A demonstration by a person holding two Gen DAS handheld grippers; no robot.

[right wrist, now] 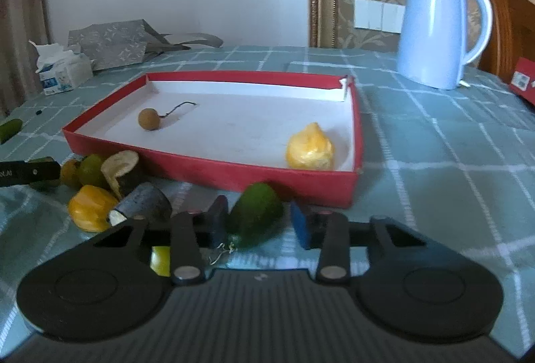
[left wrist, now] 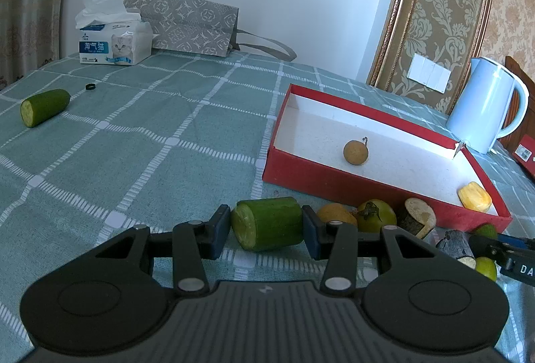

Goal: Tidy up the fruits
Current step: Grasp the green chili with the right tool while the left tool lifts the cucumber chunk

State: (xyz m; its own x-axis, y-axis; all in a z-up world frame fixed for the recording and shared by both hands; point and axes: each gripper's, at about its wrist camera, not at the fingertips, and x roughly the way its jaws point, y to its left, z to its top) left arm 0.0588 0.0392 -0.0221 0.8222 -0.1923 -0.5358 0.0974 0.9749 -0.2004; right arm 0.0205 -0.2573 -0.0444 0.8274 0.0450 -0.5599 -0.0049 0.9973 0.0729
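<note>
A red box [left wrist: 334,187] [right wrist: 207,170] with a white floor holds a brown longan [left wrist: 355,152] [right wrist: 149,119] and a yellow fruit piece [left wrist: 474,197] [right wrist: 310,147]. My left gripper [left wrist: 266,234] has both pads against a cut cucumber piece [left wrist: 269,223] on the cloth. My right gripper [right wrist: 256,222] is open around a green fruit [right wrist: 255,215]; its right pad stands apart from it. A pile in front of the box has a green tomato [left wrist: 375,215], an orange fruit [left wrist: 336,212], dark cut pieces [right wrist: 143,203] and a yellow piece [right wrist: 89,207].
Another cucumber piece [left wrist: 43,106] lies far left. A tissue pack [left wrist: 112,43], a grey bag [left wrist: 187,23] and a small black ring [left wrist: 90,87] are at the back. A pale blue kettle [right wrist: 438,27] stands behind the box on the right.
</note>
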